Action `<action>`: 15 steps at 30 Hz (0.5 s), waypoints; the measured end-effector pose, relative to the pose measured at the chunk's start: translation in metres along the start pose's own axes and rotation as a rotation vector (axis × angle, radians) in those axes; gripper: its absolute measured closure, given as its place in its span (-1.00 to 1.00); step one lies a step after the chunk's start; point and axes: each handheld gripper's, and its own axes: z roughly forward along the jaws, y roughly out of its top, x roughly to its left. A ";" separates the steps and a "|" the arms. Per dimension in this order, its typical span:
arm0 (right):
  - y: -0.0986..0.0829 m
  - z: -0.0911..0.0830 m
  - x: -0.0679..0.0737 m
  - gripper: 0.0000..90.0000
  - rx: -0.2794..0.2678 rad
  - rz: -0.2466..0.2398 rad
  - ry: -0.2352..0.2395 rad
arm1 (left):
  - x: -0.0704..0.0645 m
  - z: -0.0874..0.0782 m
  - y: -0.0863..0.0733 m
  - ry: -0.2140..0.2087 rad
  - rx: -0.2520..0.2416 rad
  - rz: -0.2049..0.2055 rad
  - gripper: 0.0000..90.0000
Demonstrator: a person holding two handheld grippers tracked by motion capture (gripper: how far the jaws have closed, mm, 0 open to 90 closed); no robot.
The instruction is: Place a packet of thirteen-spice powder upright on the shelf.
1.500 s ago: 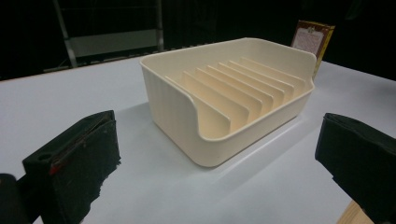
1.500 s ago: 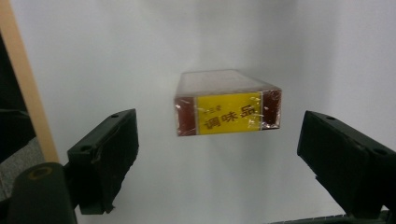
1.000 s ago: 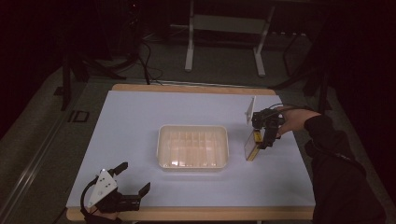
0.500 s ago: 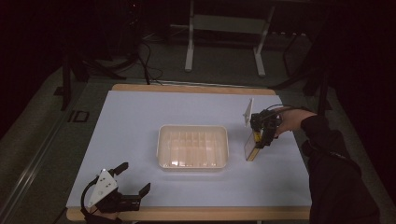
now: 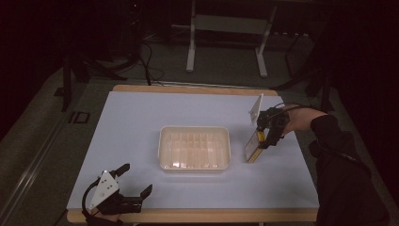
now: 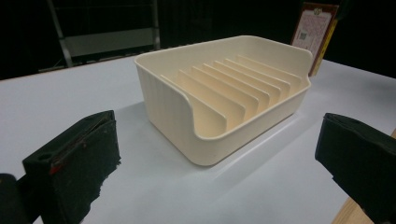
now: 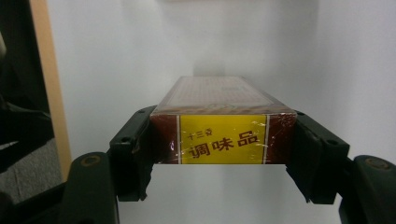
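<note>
Right gripper (image 5: 261, 140) clamped on the seasoning box (image 5: 253, 148), held tilted, just right of the slotted tray (image 5: 195, 149). Left gripper (image 5: 127, 188) open, idle at near left. Risk: snagging a divider, tipping or shoving the unsteadied tray.

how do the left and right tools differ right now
The left tool is open and holds nothing, jaws wide apart, low at the table's near edge. The right tool is shut on the seasoning box, held on end right of the cream tray. Both have black jaws.
</note>
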 end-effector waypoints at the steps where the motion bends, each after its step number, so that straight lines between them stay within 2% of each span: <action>1: 0.000 -0.002 0.001 -0.30 -0.001 -0.003 -0.006 | 0.000 0.000 0.000 0.001 -0.001 -0.001 -1.00; 8: 0.003 -0.011 0.006 -0.29 0.010 0.008 0.002 | 0.000 0.001 0.000 -0.002 0.010 0.005 -1.00; 11: 0.006 -0.023 0.009 -0.29 0.016 0.026 0.000 | -0.001 0.002 0.000 -0.005 0.009 0.009 -1.00; 15: 0.010 -0.034 0.013 -0.29 0.004 0.013 -0.012 | -0.001 0.001 0.000 -0.005 0.008 0.008 -1.00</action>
